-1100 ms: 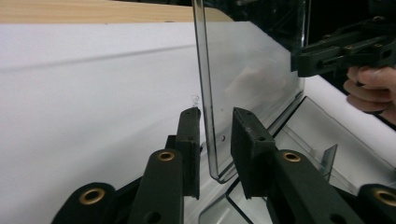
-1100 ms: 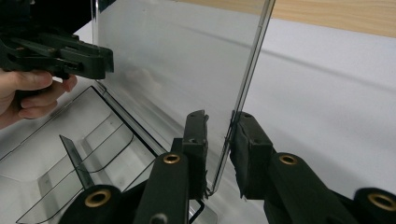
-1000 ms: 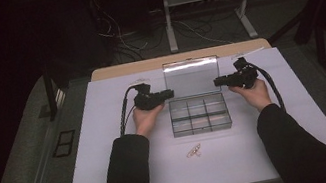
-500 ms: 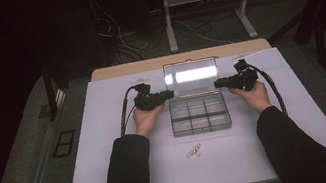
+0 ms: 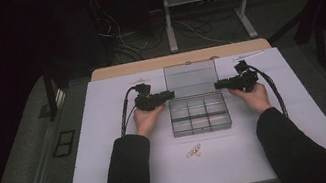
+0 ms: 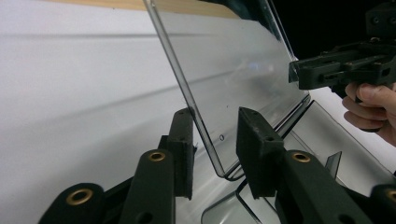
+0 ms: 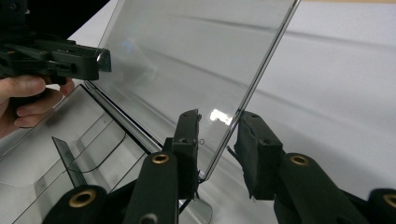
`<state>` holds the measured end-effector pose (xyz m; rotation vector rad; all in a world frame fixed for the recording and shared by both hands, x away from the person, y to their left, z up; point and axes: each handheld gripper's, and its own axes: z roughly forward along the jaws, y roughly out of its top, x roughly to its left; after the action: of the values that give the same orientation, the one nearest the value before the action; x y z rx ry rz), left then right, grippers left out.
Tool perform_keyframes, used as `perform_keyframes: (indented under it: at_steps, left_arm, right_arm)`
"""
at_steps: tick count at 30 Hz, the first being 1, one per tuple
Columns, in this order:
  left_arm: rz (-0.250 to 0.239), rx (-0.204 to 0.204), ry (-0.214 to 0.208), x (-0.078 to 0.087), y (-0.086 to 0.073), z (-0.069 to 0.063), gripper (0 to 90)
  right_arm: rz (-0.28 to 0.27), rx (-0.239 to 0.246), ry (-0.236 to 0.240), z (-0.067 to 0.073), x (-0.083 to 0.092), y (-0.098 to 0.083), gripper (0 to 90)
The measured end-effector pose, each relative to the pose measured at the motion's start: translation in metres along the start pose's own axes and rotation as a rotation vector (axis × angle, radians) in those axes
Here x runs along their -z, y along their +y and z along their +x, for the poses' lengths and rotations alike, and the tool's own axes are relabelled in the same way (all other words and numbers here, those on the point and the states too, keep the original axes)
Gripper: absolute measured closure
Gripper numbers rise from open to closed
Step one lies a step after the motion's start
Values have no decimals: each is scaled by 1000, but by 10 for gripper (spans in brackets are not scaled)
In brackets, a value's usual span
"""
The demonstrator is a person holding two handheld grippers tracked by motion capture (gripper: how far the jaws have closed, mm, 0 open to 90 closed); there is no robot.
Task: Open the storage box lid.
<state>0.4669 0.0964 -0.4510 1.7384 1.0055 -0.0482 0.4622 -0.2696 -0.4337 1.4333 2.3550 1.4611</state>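
Note:
A clear plastic compartment box [image 5: 200, 115] lies mid-table with its lid [image 5: 191, 77] swung up and back. My left gripper [image 5: 170, 94] is at the lid's left edge and my right gripper [image 5: 217, 84] at its right edge. In the left gripper view the lid edge [image 6: 187, 93] runs between the two jaws of my left gripper [image 6: 217, 140], and a gap shows beside the right pad [image 6: 254, 144]. In the right gripper view the lid edge [image 7: 252, 88] passes between my right gripper's [image 7: 219, 149] jaws without being pinched. Both pairs of jaws have just been opening and stand open around the lid.
A few small pale metal pieces [image 5: 193, 151] lie on the white table cover [image 5: 110, 151] in front of the box. The wooden table edge [image 5: 146, 65] runs behind the lid. Beyond it are cables and a metal stand on a dark floor.
Both hands stay at the lid's two sides. The bright glare on the lid half a second ago has gone.

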Motion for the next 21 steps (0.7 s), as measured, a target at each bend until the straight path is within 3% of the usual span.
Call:
perform_keyframes:
  at_steps: [12,21]
  left_arm:
    - [13,7,9,-2,-1,0,615]
    - [12,66,-1,-4,-3,6,560]
  right_arm:
    - [5,-20,-5,-1,-1,-1,654]
    - [18,-26,-21,-3,-3,-2,622]
